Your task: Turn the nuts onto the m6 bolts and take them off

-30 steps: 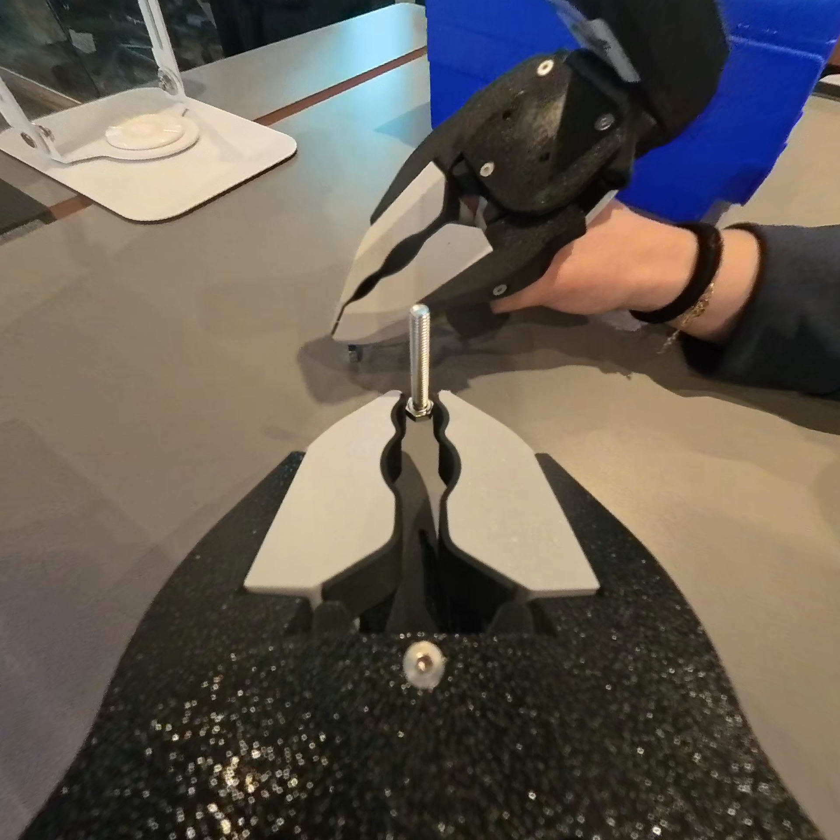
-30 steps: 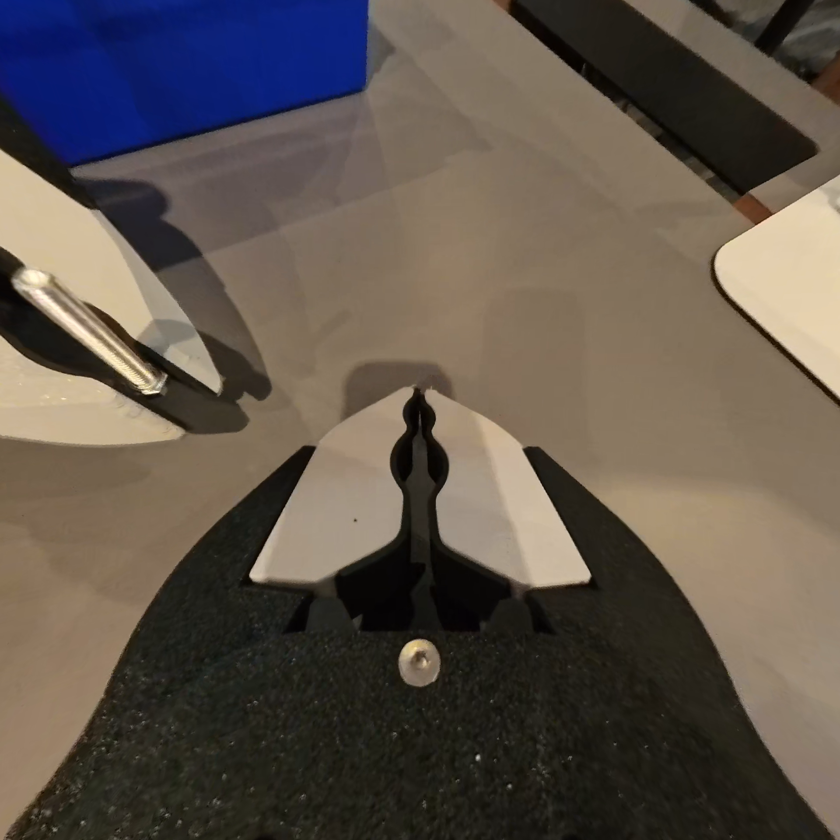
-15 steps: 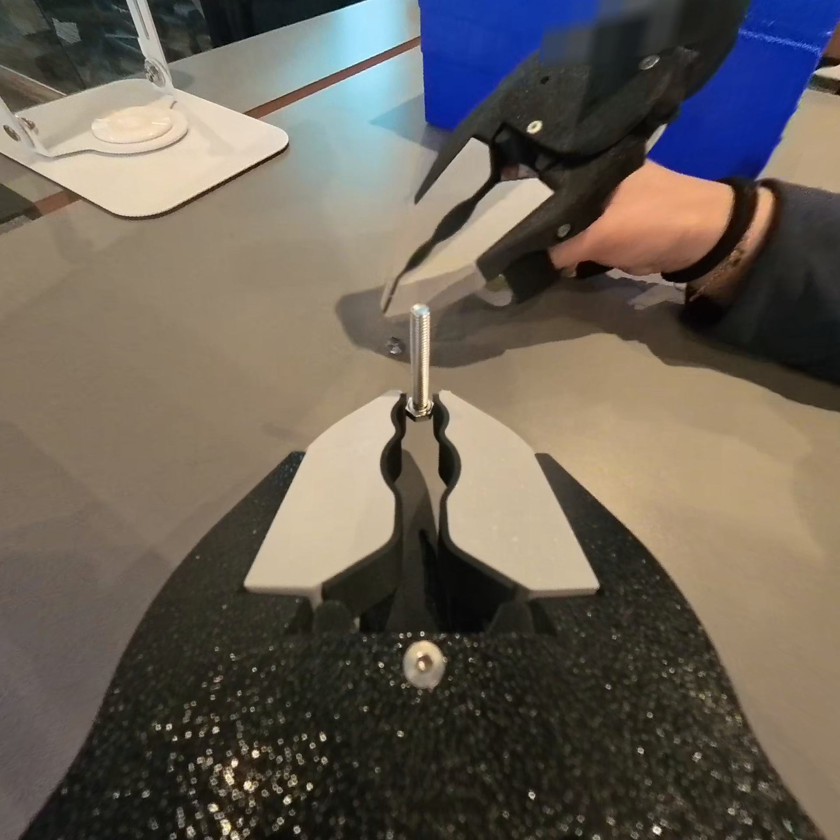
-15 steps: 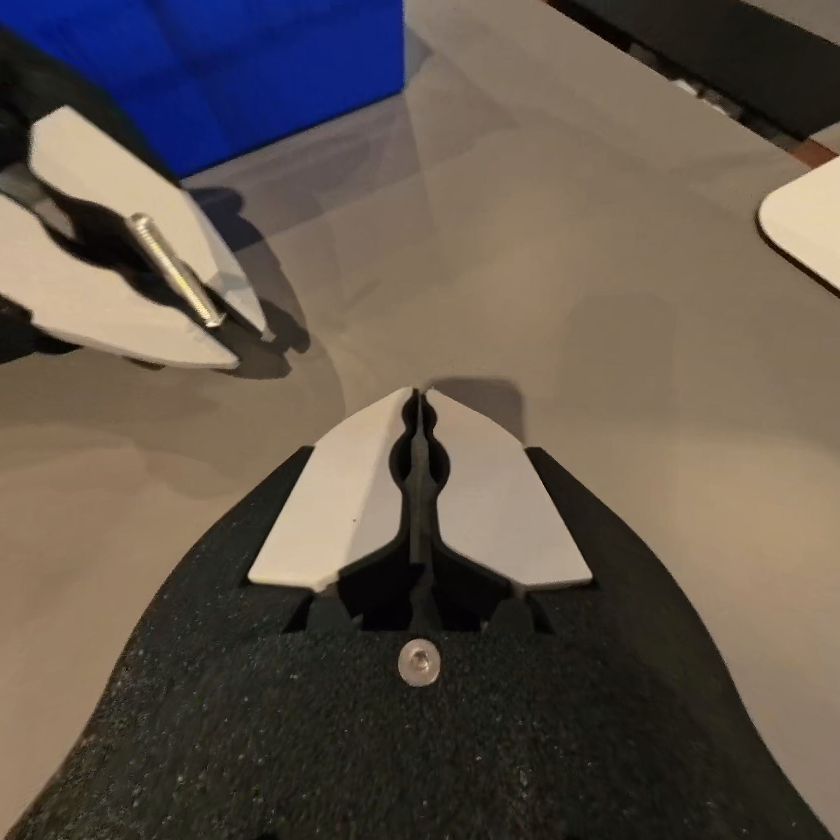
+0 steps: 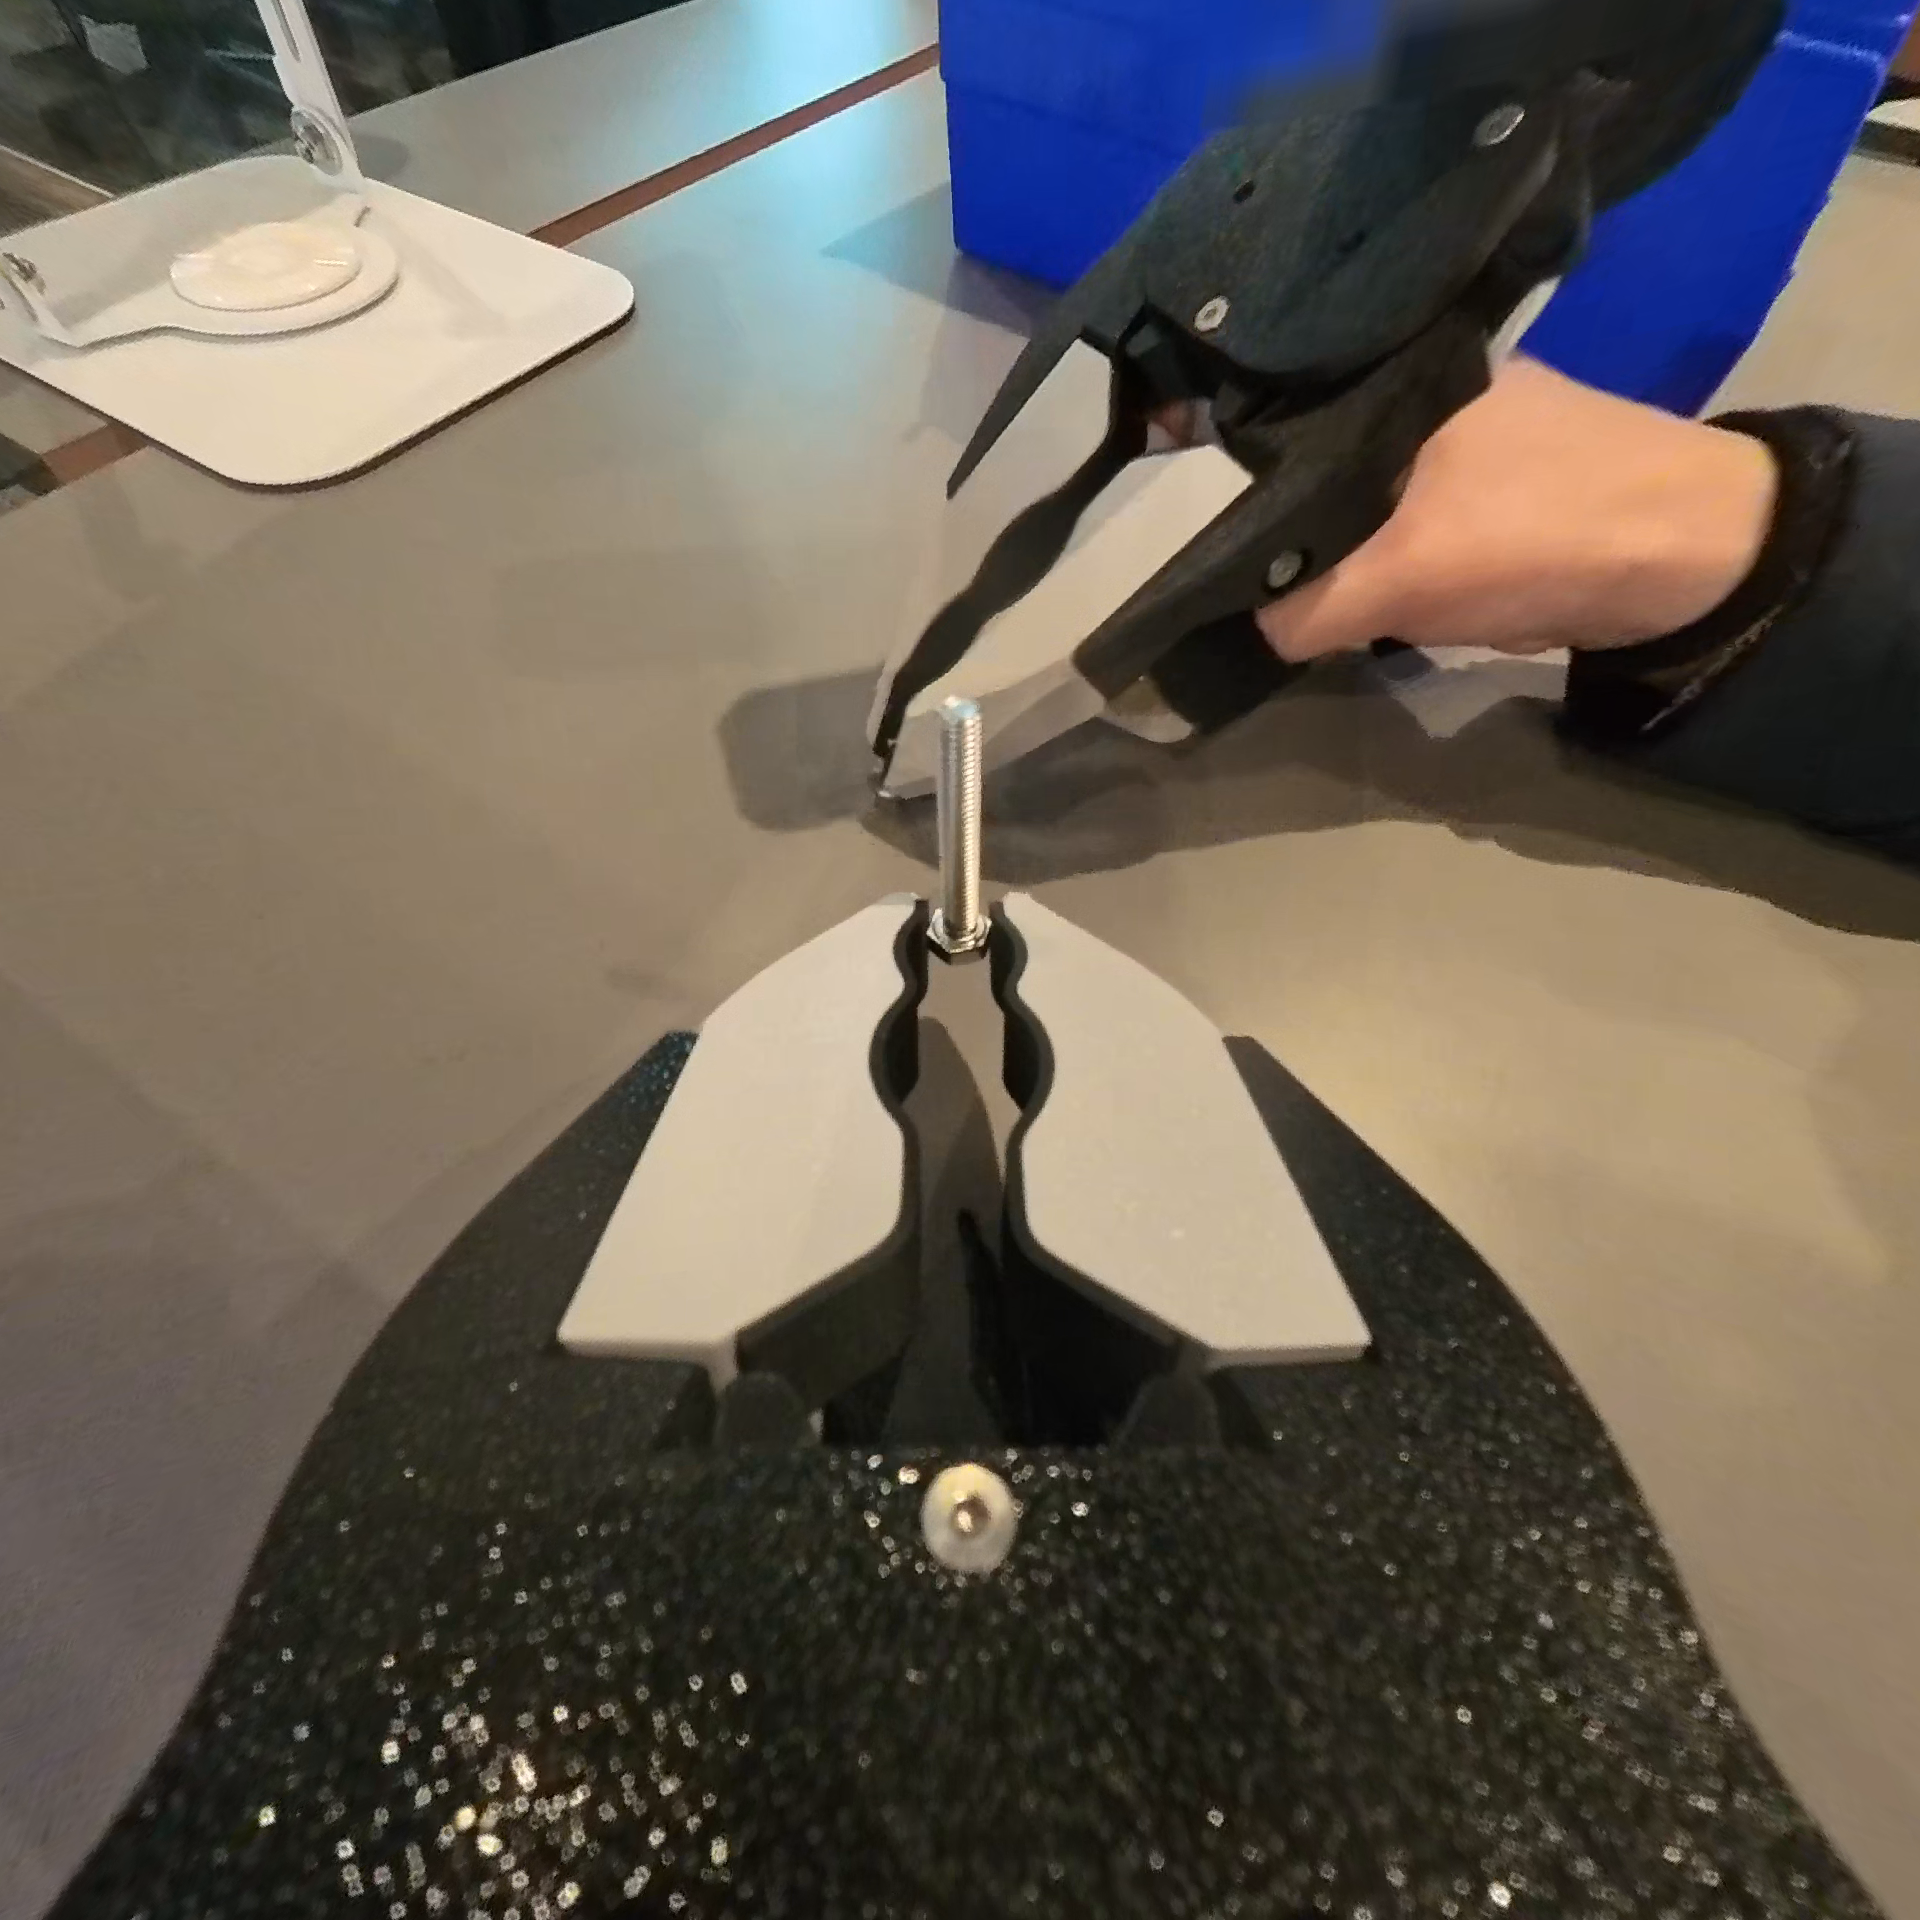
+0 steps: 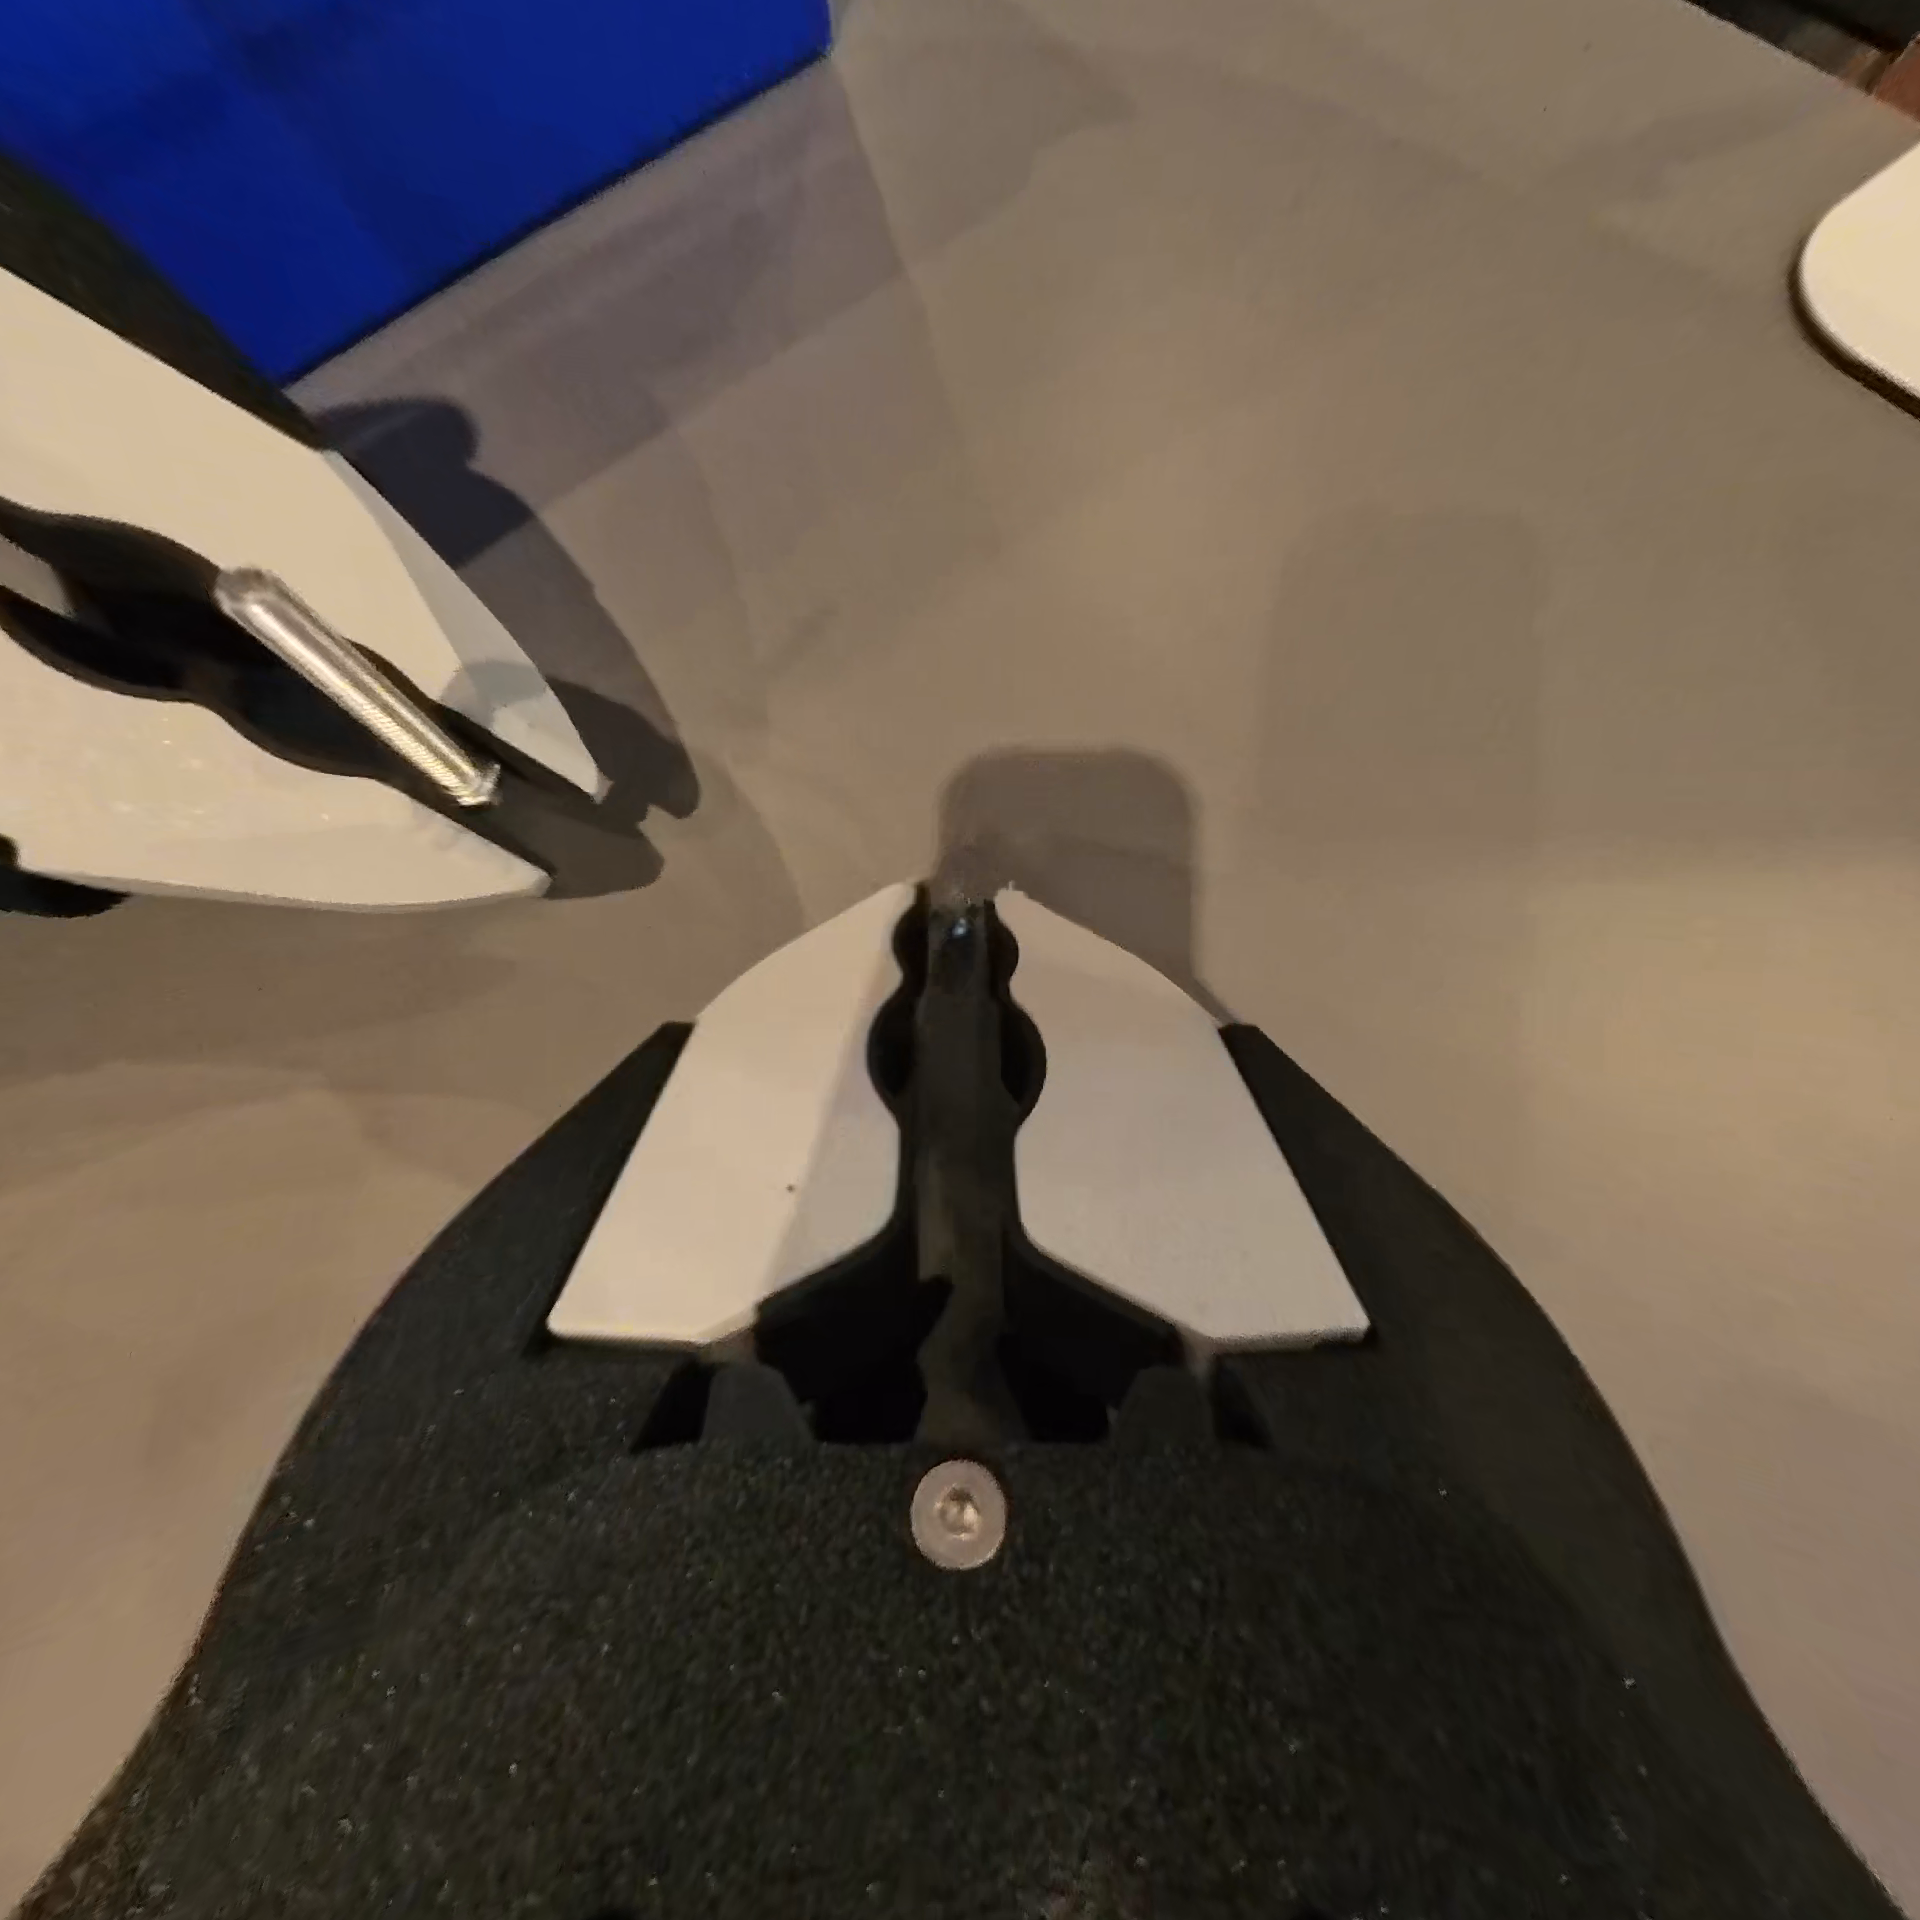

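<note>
While the bolt (image 5: 958, 821) stands upright, its hex head pinched at the tips of the left hand-held gripper (image 5: 961, 940), the nut (image 6: 961, 920) now sits clamped between the tips of the right hand-held gripper (image 6: 961, 896), low against the desk (image 5: 416, 727) at the bolt's 12 o'clock. Half a second ago that gripper hung higher, the nut lying loose beneath it. A blue box (image 5: 1039, 135) stands behind, a white base plate (image 5: 312, 312) at 10 o'clock.
</note>
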The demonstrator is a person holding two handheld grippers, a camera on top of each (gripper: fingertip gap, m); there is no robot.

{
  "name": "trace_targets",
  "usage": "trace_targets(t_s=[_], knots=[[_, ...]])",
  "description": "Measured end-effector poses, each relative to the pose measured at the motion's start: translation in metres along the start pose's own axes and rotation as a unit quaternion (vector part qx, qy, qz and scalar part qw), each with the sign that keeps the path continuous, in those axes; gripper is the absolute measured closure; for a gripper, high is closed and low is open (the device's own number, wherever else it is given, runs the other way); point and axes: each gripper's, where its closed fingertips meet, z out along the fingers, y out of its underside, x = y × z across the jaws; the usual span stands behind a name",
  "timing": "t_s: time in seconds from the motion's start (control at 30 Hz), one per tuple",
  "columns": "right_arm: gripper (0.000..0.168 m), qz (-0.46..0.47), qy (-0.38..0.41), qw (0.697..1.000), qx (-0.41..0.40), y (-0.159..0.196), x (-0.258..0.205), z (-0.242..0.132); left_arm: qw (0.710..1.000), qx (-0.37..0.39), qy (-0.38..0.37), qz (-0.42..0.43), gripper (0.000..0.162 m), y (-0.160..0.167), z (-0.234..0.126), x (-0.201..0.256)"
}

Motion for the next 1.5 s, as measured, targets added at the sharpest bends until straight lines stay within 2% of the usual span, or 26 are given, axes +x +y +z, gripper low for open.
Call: trace_targets(t_s=[0.03, 0.17, 0.27, 0.37, 0.5, 0.7, 0.9, 1.03, 1.23, 1.3, 1.37, 1.5], knots=[[0.163, -0.011, 0.01, 1.0, -0.009, 0.002, 0.001, 0.001, 1.0, -0.001, 0.0, 0.001, 0.152, 0.0, 0.0, 0.0], [0.164, -0.115, 0.052, 0.992, -0.032, 0.002, 0.004, -0.002, 1.0, -0.002, 0.0, 0.003, 0.152, 0.0, 0.0, 0.001], [0.164, -0.243, 0.112, 0.962, -0.053, 0.001, 0.012, -0.012, 1.0, -0.002, 0.001, 0.003, 0.152, 0.0, 0.0, 0.001], [0.164, -0.349, 0.125, 0.925, -0.077, 0.007, 0.008, -0.016, 1.0, -0.003, 0.002, 0.003, 0.152, 0.001, 0.0, 0.001], [0.163, -0.402, 0.109, 0.904, -0.099, 0.015, 0.0, -0.014, 1.0, -0.006, 0.002, 0.006, 0.152, 0.001, 0.001, 0.002], [0.15, -0.36, 0.057, 0.928, -0.074, 0.016, -0.009, -0.016, 1.0, -0.005, 0.004, 0.005, 0.152, 0.001, 0.0, 0.002], [0.15, -0.208, -0.051, 0.977, -0.011, 0.012, -0.014, -0.027, 1.0, -0.006, 0.006, 0.006, 0.152, 0.001, 0.0, 0.003], [0.147, -0.154, -0.092, 0.984, -0.001, 0.017, -0.016, -0.024, 1.0, -0.006, 0.007, 0.006, 0.152, 0.002, 0.0, 0.003], [0.145, -0.125, -0.086, 0.988, -0.022, 0.023, -0.01, -0.014, 1.0, 0.001, 0.01, 0.002, 0.152, 0.0, -0.001, 0.004], [0.147, -0.114, -0.094, 0.989, -0.018, 0.022, -0.012, -0.013, 1.0, 0.008, 0.017, -0.001, 0.152, -0.002, -0.002, 0.005], [0.157, -0.113, -0.093, 0.989, -0.016, 0.021, -0.011, -0.012, 1.0, 0.015, 0.025, -0.005, 0.152, -0.004, -0.002, 0.007], [0.158, -0.114, -0.087, 0.989, -0.015, 0.02, -0.008, -0.013, 0.999, 0.037, 0.036, -0.006, 0.152, -0.01, -0.004, 0.011]])
